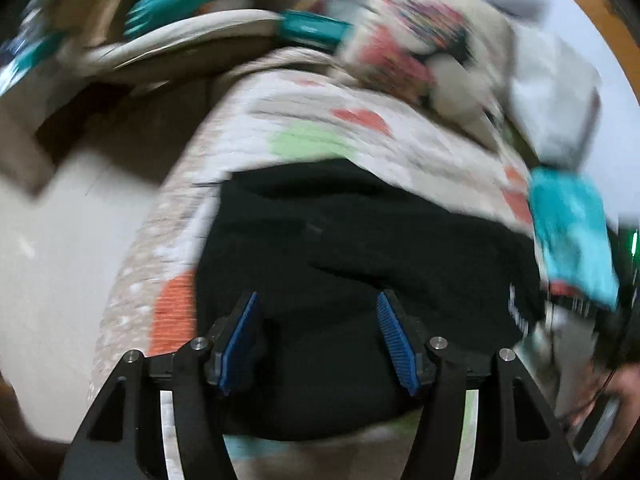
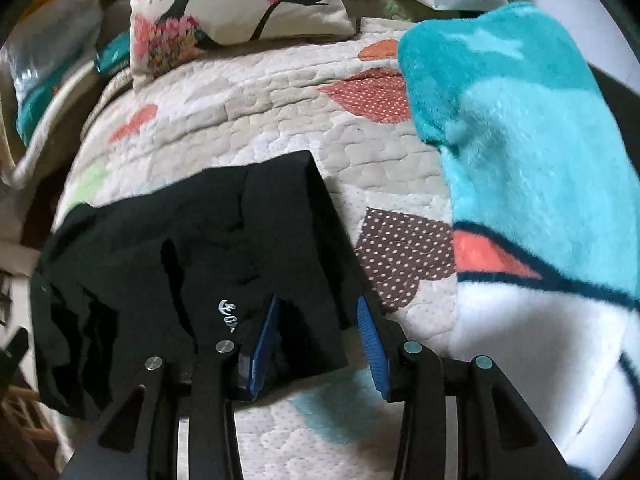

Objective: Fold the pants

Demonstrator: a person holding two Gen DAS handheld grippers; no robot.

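The black pants (image 1: 340, 260) lie folded in a compact bundle on a quilted bedspread (image 1: 248, 120). My left gripper (image 1: 318, 300) is open above the near part of the bundle, its blue pads apart with black cloth beneath them. In the right wrist view the pants (image 2: 192, 240) show a small white logo near the near edge. My right gripper (image 2: 318, 304) is open over the pants' right edge, nothing clamped between its pads. The left wrist view is blurred by motion.
A fluffy teal, white and coral blanket (image 2: 528, 168) lies right of the pants; it also shows in the left wrist view (image 1: 572, 236). A printed pillow (image 2: 236, 4) sits at the head of the bedspread (image 2: 280, 100). The bed's left edge drops to the pale floor (image 1: 72, 260).
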